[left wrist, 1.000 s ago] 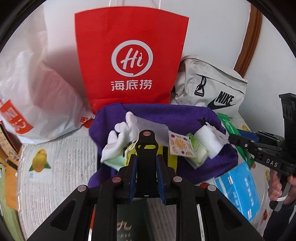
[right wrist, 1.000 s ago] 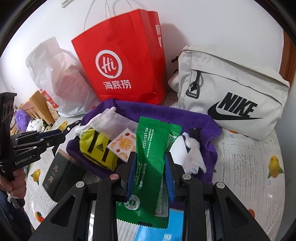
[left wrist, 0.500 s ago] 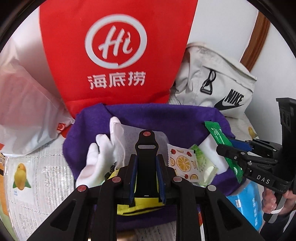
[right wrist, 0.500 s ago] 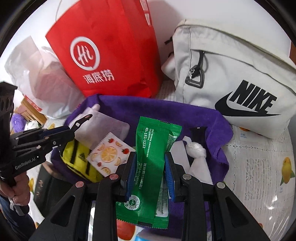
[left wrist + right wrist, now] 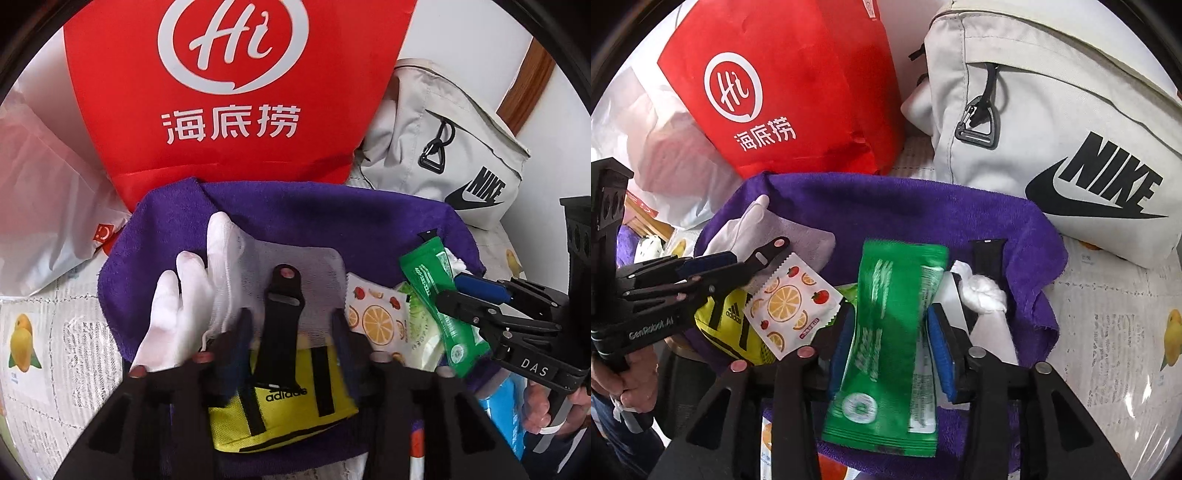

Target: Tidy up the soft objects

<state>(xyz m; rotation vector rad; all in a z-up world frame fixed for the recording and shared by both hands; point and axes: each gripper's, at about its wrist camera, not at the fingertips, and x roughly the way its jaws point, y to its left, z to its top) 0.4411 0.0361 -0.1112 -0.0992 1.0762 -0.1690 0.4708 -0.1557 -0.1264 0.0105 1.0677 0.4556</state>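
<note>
A purple towel (image 5: 332, 221) holds a pile of soft items: a white glove (image 5: 184, 295), a yellow adidas pouch (image 5: 288, 417) and a fruit-print sachet (image 5: 373, 321). My left gripper (image 5: 289, 321) hangs over the pouch with its jaws opening. A black watch strap (image 5: 280, 314) lies between them, clear of both pads. My right gripper (image 5: 890, 321) is also opening over the towel (image 5: 905, 206). A green packet (image 5: 894, 314) stands blurred between its blue pads (image 5: 940, 347). Beside it lie a knotted white cloth (image 5: 982, 291) and a second black strap (image 5: 988, 254).
A red paper bag (image 5: 236, 92) stands right behind the towel, with a grey Nike bag (image 5: 1071, 129) to its right and a white plastic bag (image 5: 44, 192) to its left. A blue box (image 5: 506, 417) lies at the towel's right front. A fruit-print cloth (image 5: 1115, 332) covers the table.
Both grippers came forward and down over the towel. The left jaws, shut on the black strap before, have parted from it. The right jaws have widened around the green packet.
</note>
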